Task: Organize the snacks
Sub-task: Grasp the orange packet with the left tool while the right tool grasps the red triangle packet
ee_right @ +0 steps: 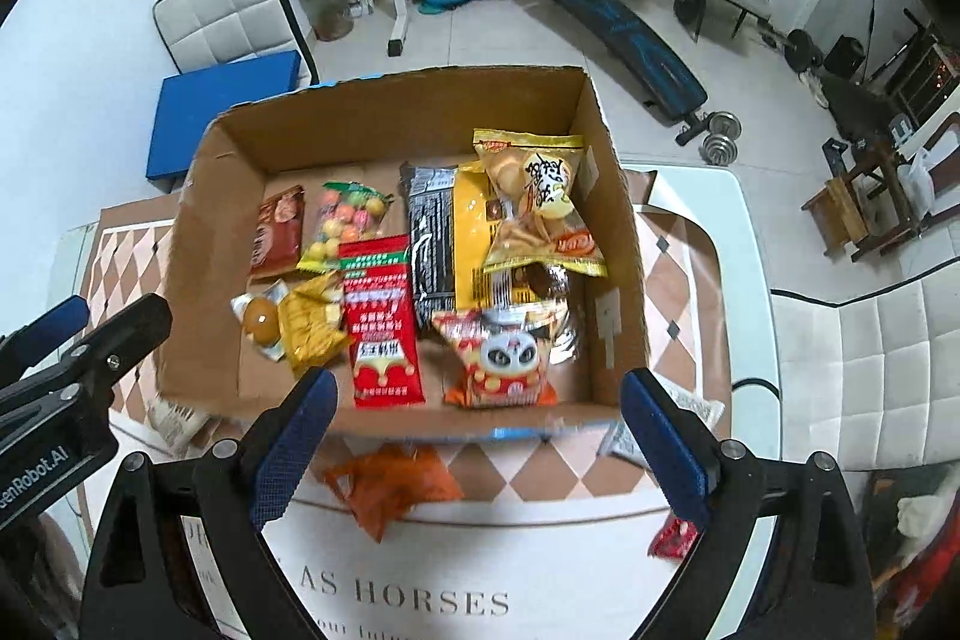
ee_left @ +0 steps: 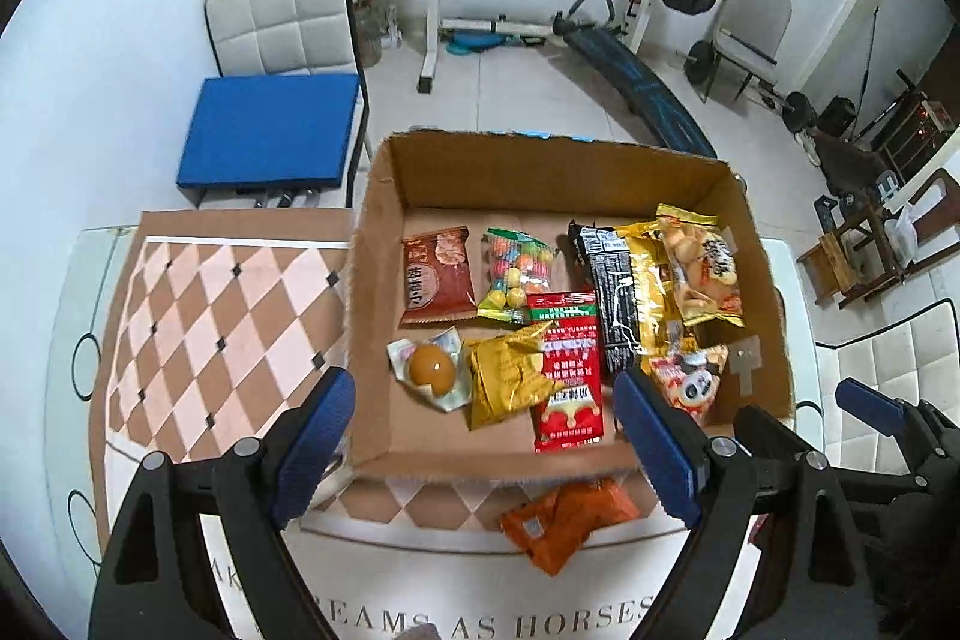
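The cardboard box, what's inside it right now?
The cardboard box holds about nine snack packets, among them a candy bag, a red packet and a panda packet. Overlapping packets hide whatever lies beneath them.

- Left gripper (ee_left: 486, 451): two black plastic finger arms, each ending in a blue pad (ee_left: 312, 439) with a fine ribbed texture.
- Silver round screws sit along the tops of the black arms, near the pad mounts.
- Triangular cut-outs open the black arm bodies lower down.
- Right gripper (ee_right: 474, 451): the same build, with black arms, textured blue pads (ee_right: 660, 445) and silver screw heads.
- In the right wrist view, white lettering ending in "Robot.AI" marks the left gripper's black body.
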Motion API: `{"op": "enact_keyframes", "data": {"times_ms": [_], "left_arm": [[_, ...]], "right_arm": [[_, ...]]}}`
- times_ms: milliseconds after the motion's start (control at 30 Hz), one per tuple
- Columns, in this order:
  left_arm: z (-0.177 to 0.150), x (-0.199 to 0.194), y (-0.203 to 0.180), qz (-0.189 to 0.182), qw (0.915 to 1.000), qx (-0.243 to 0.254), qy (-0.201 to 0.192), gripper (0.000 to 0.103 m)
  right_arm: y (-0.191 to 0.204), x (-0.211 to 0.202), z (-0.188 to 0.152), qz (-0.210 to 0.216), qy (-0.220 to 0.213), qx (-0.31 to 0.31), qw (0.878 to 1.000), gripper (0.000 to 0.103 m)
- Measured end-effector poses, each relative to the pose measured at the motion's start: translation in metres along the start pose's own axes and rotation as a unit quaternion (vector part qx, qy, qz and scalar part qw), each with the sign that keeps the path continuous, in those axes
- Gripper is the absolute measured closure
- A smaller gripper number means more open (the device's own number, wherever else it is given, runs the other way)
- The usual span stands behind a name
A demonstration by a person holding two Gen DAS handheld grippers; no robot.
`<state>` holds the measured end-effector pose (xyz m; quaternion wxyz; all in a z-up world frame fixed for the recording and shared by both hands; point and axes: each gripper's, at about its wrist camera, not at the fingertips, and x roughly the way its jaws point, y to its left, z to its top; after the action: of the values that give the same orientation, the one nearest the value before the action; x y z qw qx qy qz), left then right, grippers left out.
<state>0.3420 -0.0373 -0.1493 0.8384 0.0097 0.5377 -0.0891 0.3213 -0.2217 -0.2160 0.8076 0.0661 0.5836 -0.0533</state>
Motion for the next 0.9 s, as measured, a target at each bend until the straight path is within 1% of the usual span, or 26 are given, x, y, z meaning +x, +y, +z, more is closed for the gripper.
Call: {"op": "enact_keyframes", "data": {"times_ms": [267,433,500,533,567,600,733,900], "left_arm": [[-0.027,-0.043,-0.006,0.005,0.9995,0.003,-0.031,0.015],[-0.046,-0.05,-0.013,0.003,0.9995,0.011,-0.029,0.014],[-0.056,-0.043,-0.02,0.003,0.9996,0.023,-0.017,0.014],[-0.059,-0.039,-0.023,0.002,0.9996,0.026,-0.009,0.011],[-0.064,-0.032,-0.025,0.002,0.9996,0.03,0.001,0.002],[-0.069,-0.023,-0.029,0.001,0.9993,0.035,0.013,0.001],[-0.089,0.013,-0.042,0.001,0.9974,0.047,0.055,0.001],[-0.111,0.064,-0.057,0.011,0.9921,0.071,0.104,0.001]], "right_arm": [[-0.004,-0.04,-0.031,0.016,-0.023,0.012,1.0,0.005],[-0.024,-0.049,-0.051,0.026,-0.02,0.038,0.999,0.005],[-0.039,-0.045,-0.065,0.028,-0.009,0.055,0.998,0.005],[-0.045,-0.042,-0.07,0.028,-0.003,0.064,0.998,0.005],[-0.055,-0.038,-0.078,0.028,0.005,0.076,0.997,0.005],[-0.065,-0.034,-0.086,0.029,0.014,0.089,0.996,0.005],[-0.103,-0.012,-0.112,0.02,0.046,0.132,0.99,0.005],[-0.157,0.029,-0.139,0.0,0.097,0.185,0.978,0.005]]}}
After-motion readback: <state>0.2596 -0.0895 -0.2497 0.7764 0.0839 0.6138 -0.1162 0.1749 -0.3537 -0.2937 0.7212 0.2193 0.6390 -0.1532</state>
